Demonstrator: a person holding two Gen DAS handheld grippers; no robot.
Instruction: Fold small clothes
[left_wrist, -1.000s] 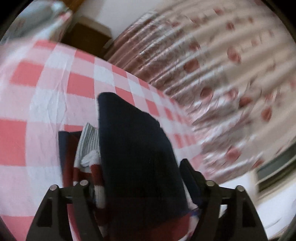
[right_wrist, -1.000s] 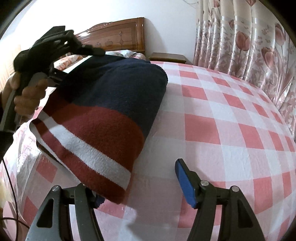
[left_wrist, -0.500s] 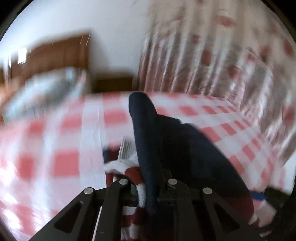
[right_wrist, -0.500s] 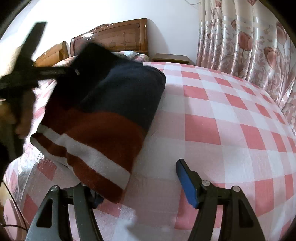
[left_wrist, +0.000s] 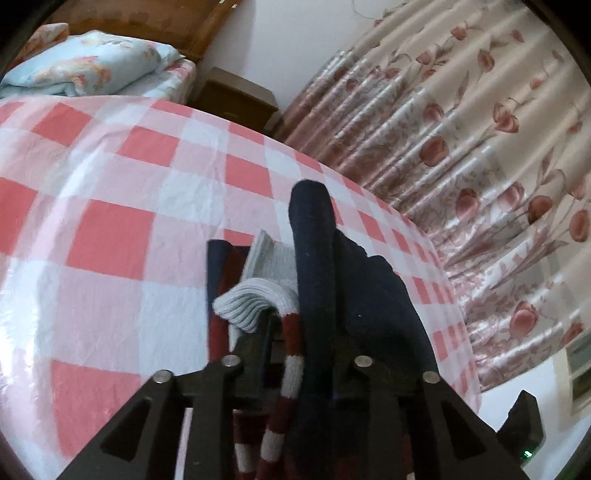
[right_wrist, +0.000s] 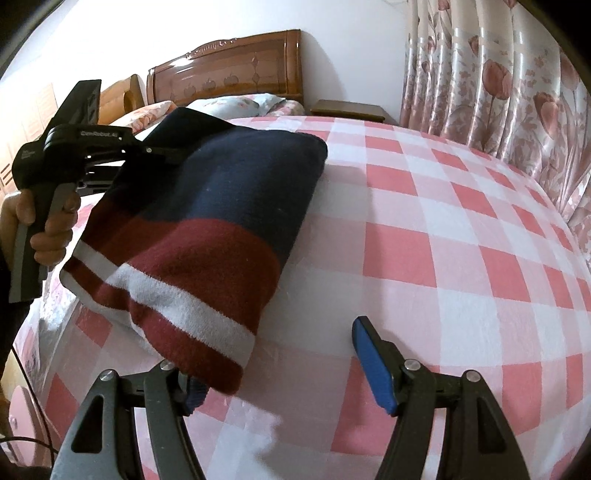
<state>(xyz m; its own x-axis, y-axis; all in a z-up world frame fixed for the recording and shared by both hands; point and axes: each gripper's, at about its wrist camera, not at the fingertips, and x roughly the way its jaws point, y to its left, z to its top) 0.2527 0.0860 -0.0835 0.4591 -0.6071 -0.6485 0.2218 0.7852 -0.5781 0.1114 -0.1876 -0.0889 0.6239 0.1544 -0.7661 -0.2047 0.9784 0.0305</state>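
Checked bed (right_wrist: 443, 229); folded sweater (right_wrist: 207, 236) lies on it, long axis running away from the headboard (right_wrist: 229, 74). Left gripper (left_wrist: 295, 354) clamps its headboard-side edge, lifted; right gripper (right_wrist: 280, 362) gapes empty at the striped end, nearer.

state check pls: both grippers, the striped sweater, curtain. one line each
left gripper: shut on the sweater's navy fold, lifting that edge.
right gripper: open, blue pads apart; one finger tucked under the sweater's striped hem, not clamping.
sweater: folded over, one edge raised off the bed, the rest lying on the checked bedsheet.
curtain: drawn shut.
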